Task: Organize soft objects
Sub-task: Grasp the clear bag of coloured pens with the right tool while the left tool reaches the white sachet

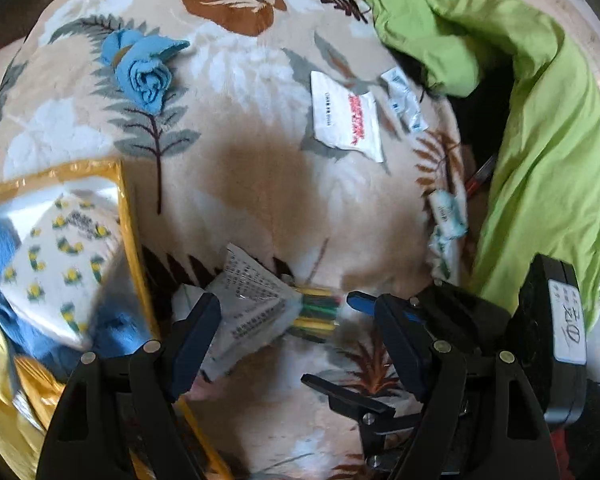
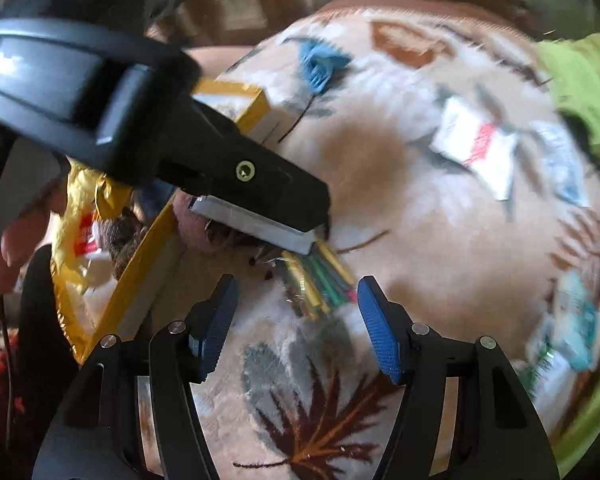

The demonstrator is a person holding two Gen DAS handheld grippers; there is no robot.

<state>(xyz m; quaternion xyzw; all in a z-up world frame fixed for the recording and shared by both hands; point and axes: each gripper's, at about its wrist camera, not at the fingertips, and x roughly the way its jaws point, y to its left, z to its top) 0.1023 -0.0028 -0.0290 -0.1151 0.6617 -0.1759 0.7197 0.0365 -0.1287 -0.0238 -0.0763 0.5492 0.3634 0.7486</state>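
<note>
A clear packet of coloured pens with a printed sheet (image 1: 268, 312) lies on the leaf-patterned blanket (image 1: 260, 184), between the fingers of my open left gripper (image 1: 296, 336). In the right wrist view the same packet (image 2: 320, 280) pokes out under one of the left gripper's fingers (image 2: 260, 220). It lies just ahead of my open right gripper (image 2: 298, 330), which holds nothing. A rolled blue cloth (image 1: 144, 72) (image 2: 320, 64) rests far back on the blanket. At the left, a yellow-rimmed box (image 1: 128, 220) holds a flowered tissue pack (image 1: 56, 264) and blue fabric (image 1: 4, 248).
A white packet with red print (image 1: 346, 120) (image 2: 476, 144), a small white sachet (image 1: 404, 100) and teal tissue packs (image 1: 448, 212) lie toward the right. Crumpled green fabric (image 1: 540, 120) lines the right edge. A person's hand (image 2: 4, 248) is at the left.
</note>
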